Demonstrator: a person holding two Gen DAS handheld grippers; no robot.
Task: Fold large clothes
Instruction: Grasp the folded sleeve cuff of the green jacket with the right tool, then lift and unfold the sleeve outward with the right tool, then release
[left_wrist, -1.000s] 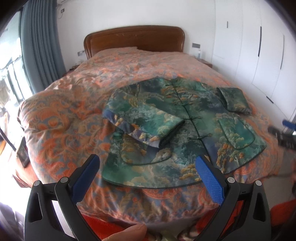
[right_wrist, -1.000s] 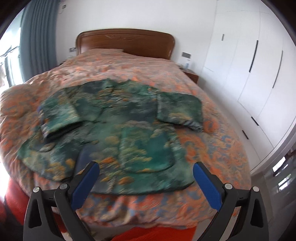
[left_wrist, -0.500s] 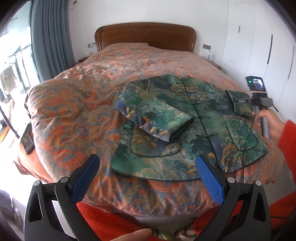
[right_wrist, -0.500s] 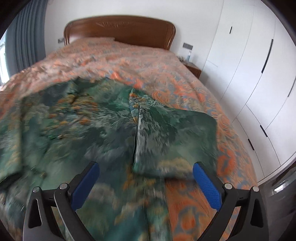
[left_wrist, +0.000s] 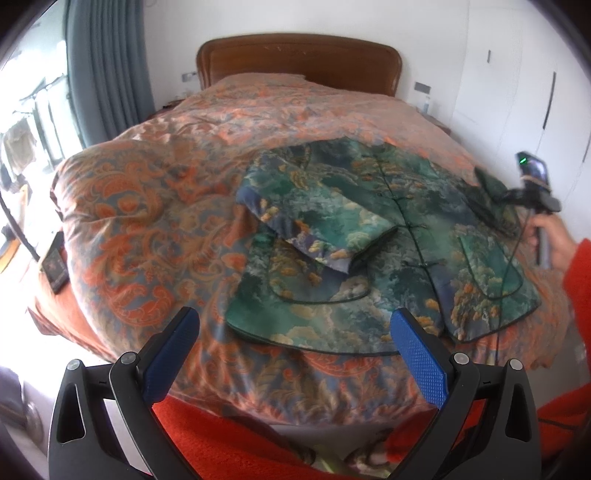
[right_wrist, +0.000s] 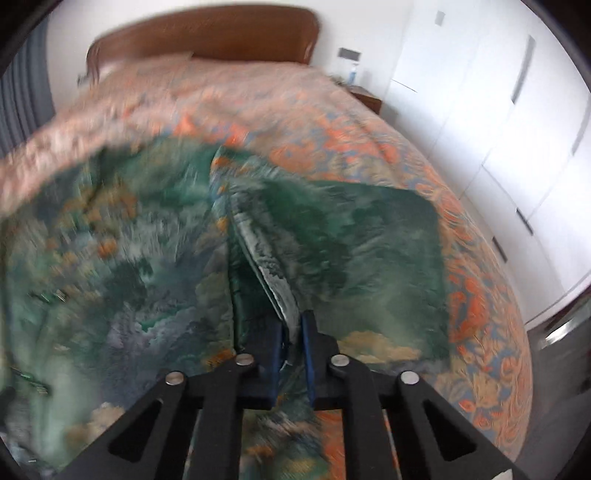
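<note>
1. Leftmost, a grey curtain (left_wrist: 107, 66) hangs by the window, and the patterned orange quilt (left_wrist: 147, 221) covers the bed, giving a broad flat surface for folding
2. Low in the left wrist view, the left gripper (left_wrist: 295, 354) hovers over the near edge of the bed with its blue pads spread wide and nothing between them; I judge it is kept free for a later fold
3. Further right, the green brocade jacket (left_wrist: 388, 251) lies front-up and buttoned on the quilt, one sleeve (left_wrist: 317, 229) already folded across its chest
4. At the jacket's right side, the right gripper (right_wrist: 293, 343) has its jaws pinched nearly together on the edge of the other sleeve (right_wrist: 351, 251), which is doubled on itself beside the body; the cloth bunches up between the pads, likely so the sleeve can be carried inward over the chest
5. Farthest right stands a white wardrobe (right_wrist: 517, 129)
6. No brand, label or readable writing shows anywhere; the right wrist view is blurred
</note>
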